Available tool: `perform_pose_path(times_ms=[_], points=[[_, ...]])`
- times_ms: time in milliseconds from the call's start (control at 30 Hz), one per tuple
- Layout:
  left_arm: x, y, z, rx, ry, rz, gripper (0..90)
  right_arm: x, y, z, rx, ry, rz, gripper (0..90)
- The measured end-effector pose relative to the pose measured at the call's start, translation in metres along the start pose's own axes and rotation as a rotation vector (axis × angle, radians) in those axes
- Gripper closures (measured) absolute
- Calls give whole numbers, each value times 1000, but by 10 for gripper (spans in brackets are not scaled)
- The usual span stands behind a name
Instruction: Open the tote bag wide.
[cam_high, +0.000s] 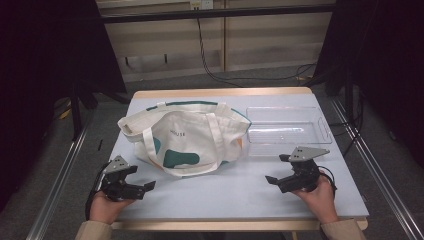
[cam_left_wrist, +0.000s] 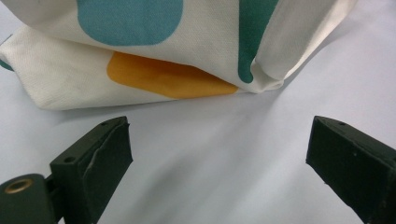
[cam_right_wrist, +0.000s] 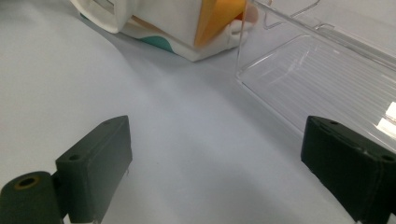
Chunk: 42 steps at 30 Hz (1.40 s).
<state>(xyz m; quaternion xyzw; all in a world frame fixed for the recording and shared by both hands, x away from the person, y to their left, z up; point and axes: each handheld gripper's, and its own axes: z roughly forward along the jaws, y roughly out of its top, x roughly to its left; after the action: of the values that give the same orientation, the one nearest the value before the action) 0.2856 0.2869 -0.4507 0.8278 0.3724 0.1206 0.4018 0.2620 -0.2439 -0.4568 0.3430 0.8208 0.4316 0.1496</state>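
Observation:
A cream tote bag (cam_high: 182, 137) with teal patches lies on its side in the middle of the pale blue table (cam_high: 225, 197), handles draped over it. In the left gripper view the bag (cam_left_wrist: 140, 46) shows teal and orange patches just ahead of the jaws. To its right stands a clear plastic tray (cam_high: 287, 131), holding nothing. My left gripper (cam_high: 142, 178) rests near the front left edge, open, pointing toward the bag. My right gripper (cam_high: 276, 169) is open at the front right, just in front of the tray (cam_right_wrist: 327, 79). Nothing lies between either pair of jaws (cam_left_wrist: 219, 154) (cam_right_wrist: 217, 158).
Black curtains hang on both sides of the table. Metal rails (cam_high: 65, 170) run along the floor left and right. Cables (cam_high: 225, 75) trail over the floor beyond the far edge, below a wooden wall.

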Motion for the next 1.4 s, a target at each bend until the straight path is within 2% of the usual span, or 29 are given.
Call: perform_pose_path(times_ms=[133,367,467,533,733,967,1033,1233,1400], points=[[0,2,-2,4,1,13,74,2,3,2,1,10,-13,88],[0,5,-5,4,-7,12,82,6,9,5,8,26,-28,95],[-1,8,-7,19,-5,21,87,8,13,7,18,51,-35,95],[1,10,-9,17,-19,12,87,10,16,8,19,66,-36,95],[4,16,-15,14,-20,11,89,14,27,8,9,100,-49,101],[9,23,-23,24,-30,20,91,14,35,12,14,104,-49,101],[12,27,-27,15,-44,10,92,15,39,13,19,112,-56,102],[15,39,-37,-3,-53,19,92,16,49,12,7,133,-64,117],[18,47,-41,5,-51,25,92,15,57,10,2,144,-74,124]])
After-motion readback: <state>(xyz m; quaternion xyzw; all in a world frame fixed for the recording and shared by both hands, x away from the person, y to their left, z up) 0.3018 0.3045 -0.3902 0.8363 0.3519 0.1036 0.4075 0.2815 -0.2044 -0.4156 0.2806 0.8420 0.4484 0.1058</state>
